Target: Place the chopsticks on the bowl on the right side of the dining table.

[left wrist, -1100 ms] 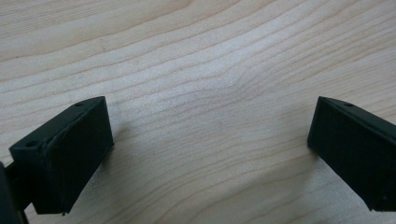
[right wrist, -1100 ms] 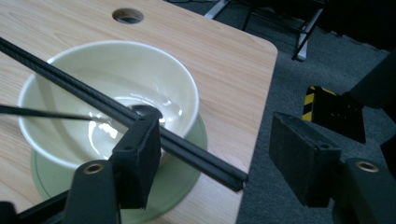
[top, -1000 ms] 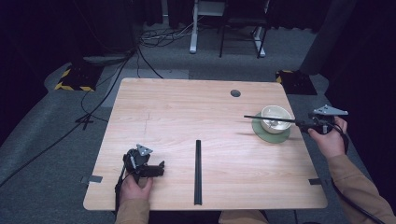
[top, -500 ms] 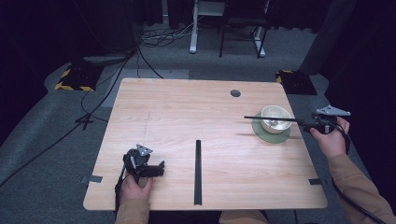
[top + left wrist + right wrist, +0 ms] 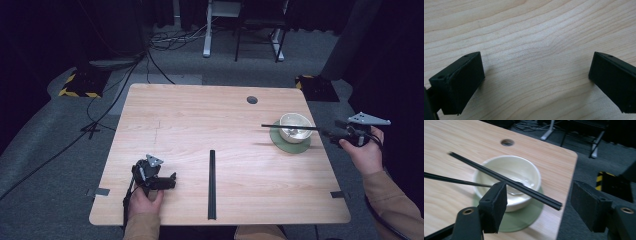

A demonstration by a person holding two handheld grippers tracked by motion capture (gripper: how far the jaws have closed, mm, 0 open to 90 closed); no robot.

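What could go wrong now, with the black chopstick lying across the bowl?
1. The chopstick only rests on the rim of the bowl. The open right hand-held gripper has one jaw close beside it, so a small bump may roll it off.
2. The bowl, on its green saucer, stands near the table edge. A push toward that side might send it over.
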